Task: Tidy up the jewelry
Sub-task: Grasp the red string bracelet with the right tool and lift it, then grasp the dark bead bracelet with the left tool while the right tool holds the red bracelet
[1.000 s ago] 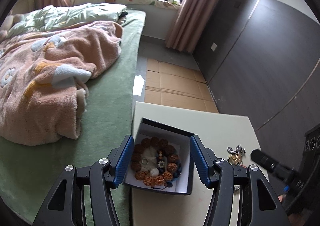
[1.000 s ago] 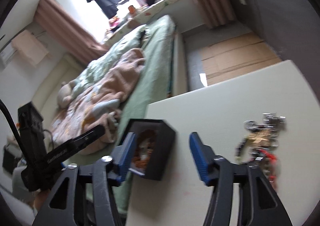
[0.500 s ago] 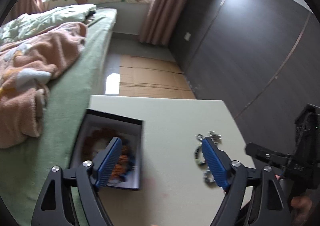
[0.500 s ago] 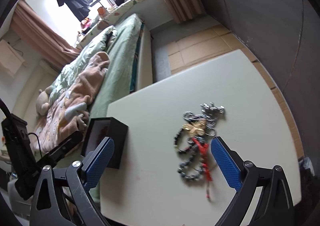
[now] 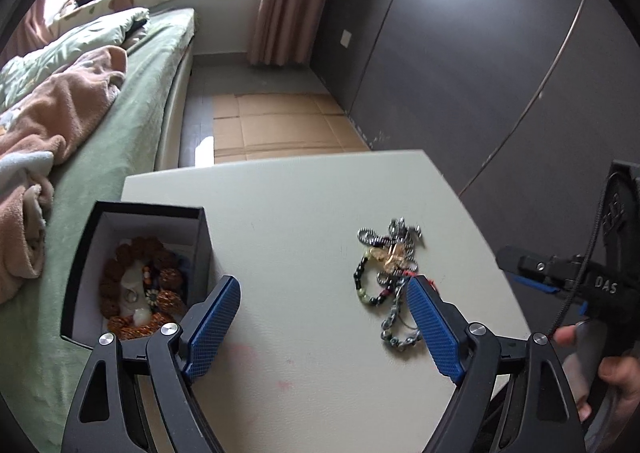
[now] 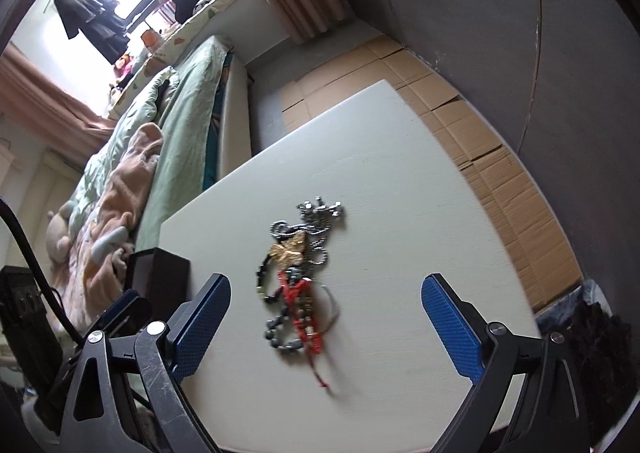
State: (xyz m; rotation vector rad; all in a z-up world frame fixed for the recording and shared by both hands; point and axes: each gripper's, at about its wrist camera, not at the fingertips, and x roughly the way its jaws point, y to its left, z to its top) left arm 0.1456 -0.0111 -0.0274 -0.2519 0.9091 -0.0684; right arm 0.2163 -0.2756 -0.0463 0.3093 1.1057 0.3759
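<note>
Right wrist view: your right tool (image 6: 326,317) spread, empty, over jewelry tangle (image 6: 298,277) mid-surface (image 6: 400,181). Left tool (image 5: 324,321) also spread, empty. Box (image 5: 136,273) at left edge, holding beads. Risk: tangled chains snag, drag neighbours along; pinch one strand only.

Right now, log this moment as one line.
left claw open, empty | right claw open, empty | jewelry pile on table | box holds beads

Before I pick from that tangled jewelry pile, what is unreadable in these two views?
- Tangled jewelry pile: motion-blurred in the right wrist view; separate strands cannot be told apart.
- Pile's near end: behind the left gripper finger in the left wrist view.
- Open black box: inside hidden by its wall in the right wrist view.
</note>
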